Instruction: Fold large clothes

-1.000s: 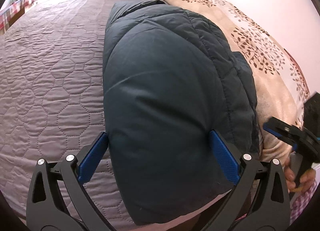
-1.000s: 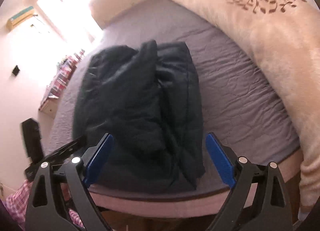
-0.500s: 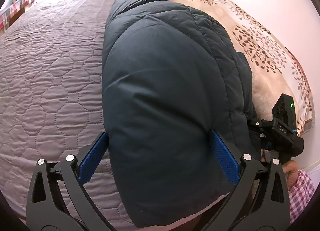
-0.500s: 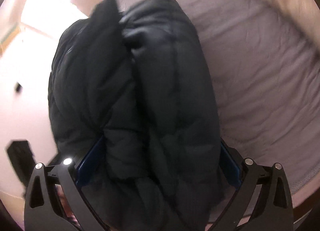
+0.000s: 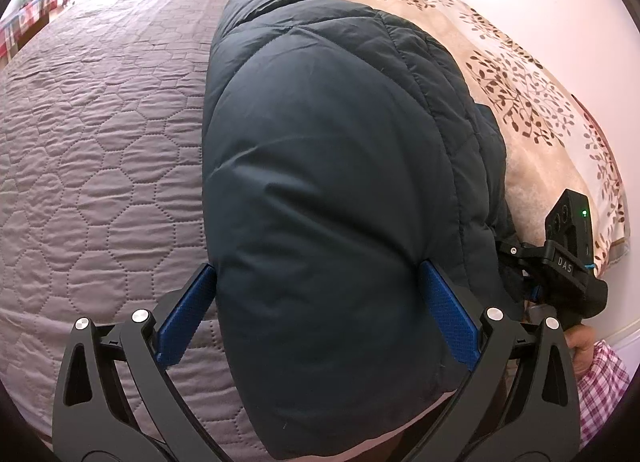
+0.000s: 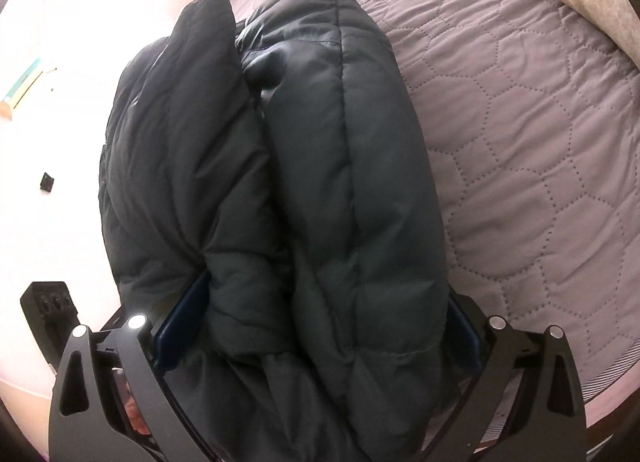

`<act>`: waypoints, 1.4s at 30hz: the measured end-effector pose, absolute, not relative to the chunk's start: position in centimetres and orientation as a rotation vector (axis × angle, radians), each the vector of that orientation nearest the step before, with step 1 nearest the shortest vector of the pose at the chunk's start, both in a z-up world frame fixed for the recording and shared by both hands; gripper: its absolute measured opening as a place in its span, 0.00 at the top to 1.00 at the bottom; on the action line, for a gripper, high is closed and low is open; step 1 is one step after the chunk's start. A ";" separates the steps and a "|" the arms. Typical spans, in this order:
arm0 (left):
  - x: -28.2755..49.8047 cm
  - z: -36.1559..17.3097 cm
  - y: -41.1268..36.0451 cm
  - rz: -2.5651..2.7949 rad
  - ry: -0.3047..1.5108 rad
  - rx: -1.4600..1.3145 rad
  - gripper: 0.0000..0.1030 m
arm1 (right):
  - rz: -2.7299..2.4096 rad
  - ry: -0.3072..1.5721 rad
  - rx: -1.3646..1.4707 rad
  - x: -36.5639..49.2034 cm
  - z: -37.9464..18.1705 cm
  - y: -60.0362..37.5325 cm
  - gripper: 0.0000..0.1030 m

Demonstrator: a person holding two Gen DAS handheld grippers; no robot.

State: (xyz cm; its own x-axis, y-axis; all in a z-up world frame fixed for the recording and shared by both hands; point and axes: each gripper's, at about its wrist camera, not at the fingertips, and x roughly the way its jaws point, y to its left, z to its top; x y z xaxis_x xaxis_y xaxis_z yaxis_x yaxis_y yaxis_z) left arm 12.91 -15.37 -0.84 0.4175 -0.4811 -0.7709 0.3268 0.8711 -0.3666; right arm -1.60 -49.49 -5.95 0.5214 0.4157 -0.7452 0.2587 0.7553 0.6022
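The dark navy quilted puffer jacket (image 5: 328, 190) lies bundled near the edge of the grey hexagon-stitched bedspread (image 5: 100, 150), filling both views. The left gripper (image 5: 318, 314) straddles its near end, blue pads touching its sides; whether they press is unclear. The right gripper (image 6: 320, 326), spread to its widest, brackets two puffy folds. A cream leaf-print duvet (image 5: 520, 94) lies just beyond.

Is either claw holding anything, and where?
Seemingly nothing gripped: left claw and right claw, jaws just opened wider, both straddle the folded jacket's near end.

Two close wrist views, shared jacket (image 5: 332, 190)
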 end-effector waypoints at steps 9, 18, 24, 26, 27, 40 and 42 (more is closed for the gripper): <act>13.4 -1.5 -14.9 -0.545 1.056 -0.220 0.03 | 0.157 1.032 0.798 -2.1 -6.4 -49.8 0.18; 12.5 0.7 -15.1 -0.540 0.906 -0.082 0.35 | 0.227 0.980 0.851 -2.5 -6.4 -49.3 0.40; 14.5 2.2 -12.0 -0.495 0.850 -0.044 0.41 | 0.263 0.957 0.721 -0.6 -4.6 -45.4 0.48; 15.3 2.6 -10.6 -0.462 0.838 -0.047 0.41 | 0.288 0.967 0.700 1.0 -4.4 -43.6 0.49; 15.8 2.8 -9.5 -0.438 0.833 -0.054 0.41 | 0.298 0.970 0.690 1.6 -4.3 -42.8 0.49; 14.7 0.7 -1.6 -0.338 0.887 -0.138 0.39 | 0.415 1.030 0.561 4.2 -3.9 -33.8 0.53; 14.7 0.9 -2.0 -0.337 0.887 -0.129 0.39 | 0.403 1.035 0.587 3.9 -4.1 -34.5 0.54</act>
State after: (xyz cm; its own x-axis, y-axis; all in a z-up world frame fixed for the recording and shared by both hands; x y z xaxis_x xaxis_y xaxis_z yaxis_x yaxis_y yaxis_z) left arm 14.72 -2.02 0.91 0.5832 -0.3412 -0.7372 0.2351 0.9396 -0.2489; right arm 3.93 -34.46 -4.09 0.4604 0.5711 -0.6796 -0.0393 0.7779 0.6272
